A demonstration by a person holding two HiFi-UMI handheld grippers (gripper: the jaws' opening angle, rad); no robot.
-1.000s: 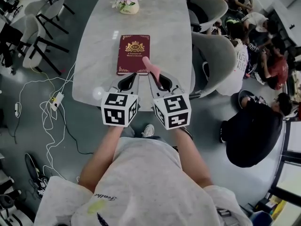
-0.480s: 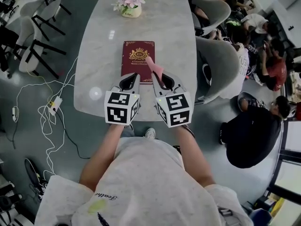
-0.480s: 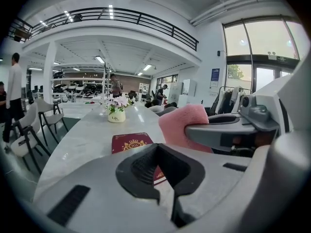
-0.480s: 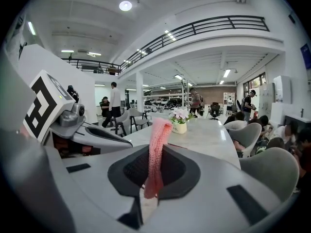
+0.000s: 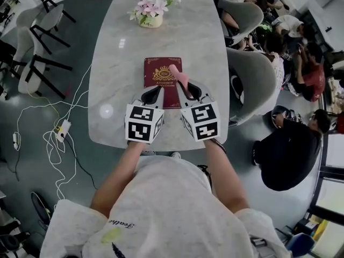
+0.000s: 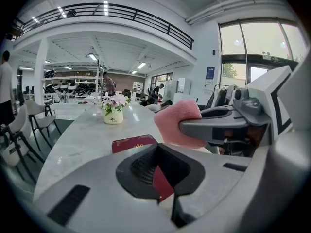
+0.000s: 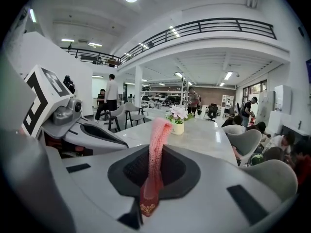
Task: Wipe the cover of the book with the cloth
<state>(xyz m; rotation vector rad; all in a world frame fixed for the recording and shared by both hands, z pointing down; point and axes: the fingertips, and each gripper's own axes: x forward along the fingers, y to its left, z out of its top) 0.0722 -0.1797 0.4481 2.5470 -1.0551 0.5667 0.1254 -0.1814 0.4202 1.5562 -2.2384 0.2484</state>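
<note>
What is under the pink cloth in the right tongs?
The dark red book with a gold crest, lying flat on the grey marble table. The left tongs and right tongs cover its near end; whether the pink cloth touches it cannot be told.

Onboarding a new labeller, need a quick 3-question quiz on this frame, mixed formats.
1. True or false: the left gripper holds the pink cloth.
2. The red book lies: A) shut, cover up; B) open; C) on a chair.
3. Fill in: at the table's far end stands a ___.
Key: 1 false, the right gripper is shut on it; 2 A; 3 flower pot.
</note>
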